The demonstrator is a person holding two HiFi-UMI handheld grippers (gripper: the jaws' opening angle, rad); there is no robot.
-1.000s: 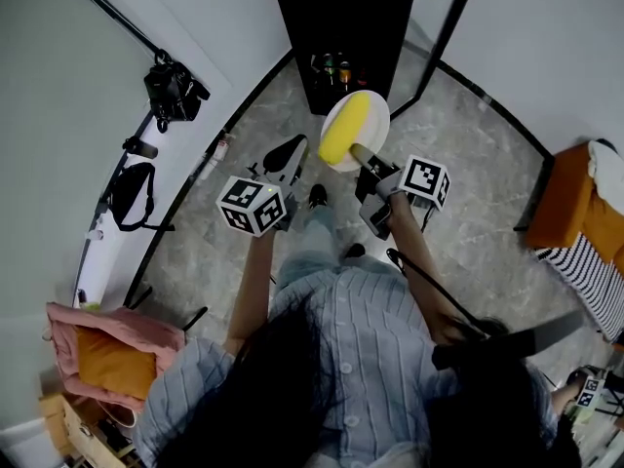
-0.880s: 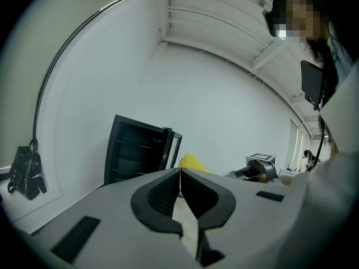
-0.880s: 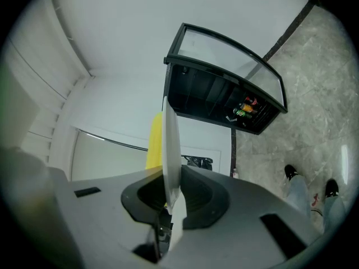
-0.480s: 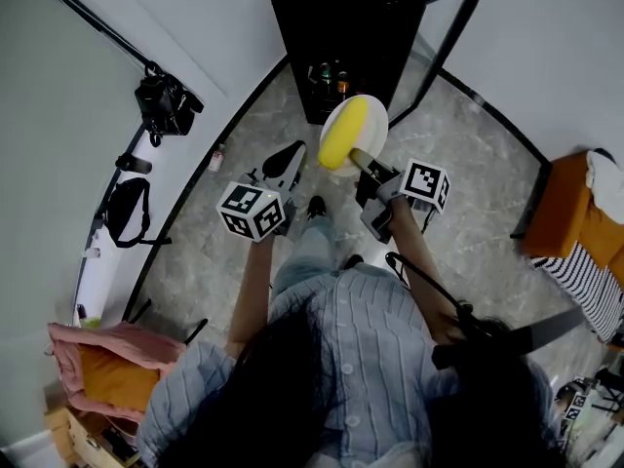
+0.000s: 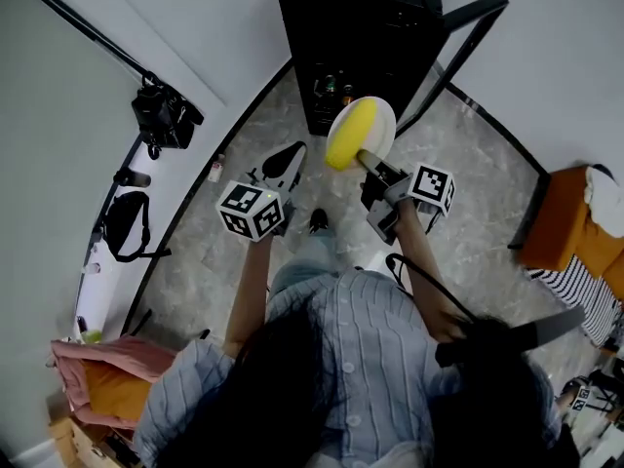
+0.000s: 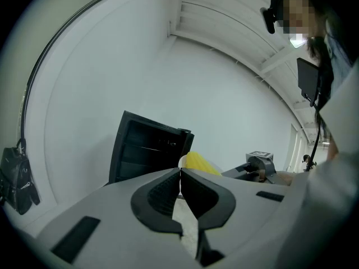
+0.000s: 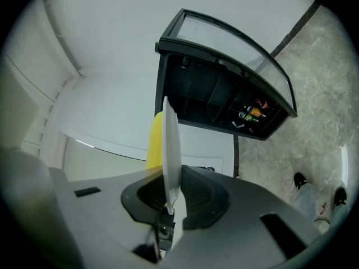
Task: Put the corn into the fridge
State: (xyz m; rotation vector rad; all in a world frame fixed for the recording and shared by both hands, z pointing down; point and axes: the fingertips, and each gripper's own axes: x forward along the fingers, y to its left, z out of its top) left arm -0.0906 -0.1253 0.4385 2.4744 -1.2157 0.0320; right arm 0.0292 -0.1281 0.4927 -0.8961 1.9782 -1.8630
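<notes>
A yellow corn cob (image 5: 349, 134) lies on a white plate (image 5: 377, 121), held out in front of the black fridge (image 5: 359, 42), whose glass door (image 5: 458, 49) stands swung out to the right. My right gripper (image 5: 372, 167) is shut on the plate's rim; in the right gripper view the plate (image 7: 171, 156) shows edge-on with the corn (image 7: 155, 140) behind it. My left gripper (image 5: 286, 167) hangs shut and empty, left of the plate. From the left gripper view the corn (image 6: 201, 163) peeks over the closed jaws, beside the fridge (image 6: 147, 146).
Bottles (image 5: 331, 85) stand on a low fridge shelf, also visible in the right gripper view as bottles (image 7: 252, 111). A black bag (image 5: 164, 113) on a stand is at the left wall. An orange chair (image 5: 567, 222) stands at the right. The floor is grey marble tile.
The plate with the corn has moved slightly up and right, closer to the fridge opening. The left gripper has stayed almost still.
</notes>
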